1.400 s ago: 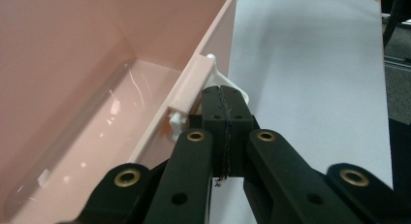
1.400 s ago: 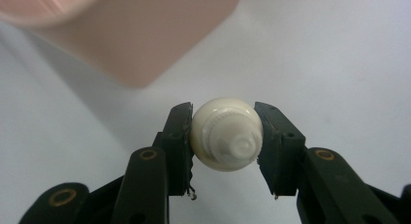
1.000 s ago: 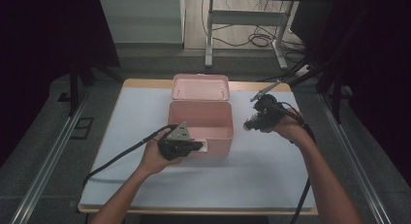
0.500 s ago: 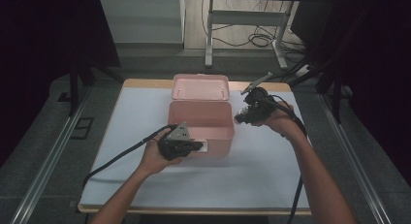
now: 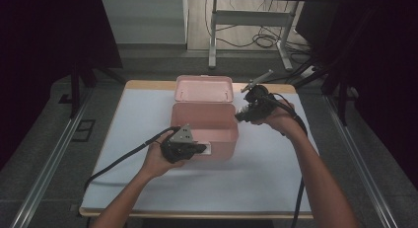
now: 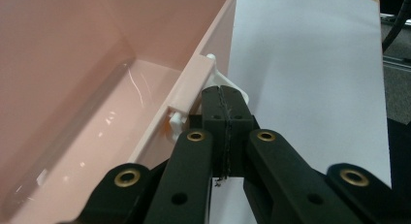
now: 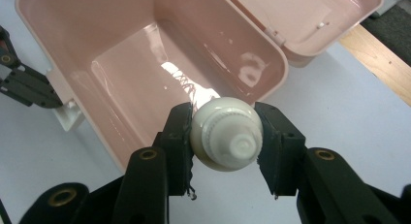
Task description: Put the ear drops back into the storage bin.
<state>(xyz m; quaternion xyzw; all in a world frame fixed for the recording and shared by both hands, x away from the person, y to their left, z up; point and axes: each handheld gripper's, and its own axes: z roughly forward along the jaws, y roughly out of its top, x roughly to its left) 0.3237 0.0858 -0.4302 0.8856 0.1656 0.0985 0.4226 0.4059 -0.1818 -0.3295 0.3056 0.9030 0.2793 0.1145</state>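
- High view: a pink box (image 5: 204, 127) stands open near the middle of the desk (image 5: 148, 188), somewhat toward the far edge. Its lid (image 5: 203, 88) is swung back and lies toward the far edge.
- High view: the left gripper (image 5: 197, 149) is at the box's near wall, by a pale latch (image 5: 208, 149) there. The left hand (image 5: 157, 159) holds the gripper from the near-left side, and a black cable (image 5: 118, 161) trails from it toward the desk's near-left corner.
- High view: the right gripper (image 5: 240, 116) hangs just beside the box's right wall, raised off the desk, with the right hand (image 5: 278, 120) behind it. What it carries is too small to tell from here.
- Left gripper view: the left gripper (image 6: 224, 105) is clenched, its pads pressed together with no gap. Its tips sit against the white latch (image 6: 228, 83) on the box's outer wall, just beside the rim (image 6: 194, 83); whether a bit of the latch is pinched I cannot tell. The white desk cover (image 6: 310, 64) lies to the right.
- Right gripper view: the right gripper (image 7: 224, 134) is grasping a white bottle (image 7: 225, 134), pads pressing on both its sides, with the ribbed cap facing the camera. The bottle hangs over the box's (image 7: 135, 64) near rim, with the bare pink floor beyond it. The lid (image 7: 310, 15) lies open at upper right, and the left gripper (image 7: 29, 83) shows at the left edge beside the latch (image 7: 68, 115).
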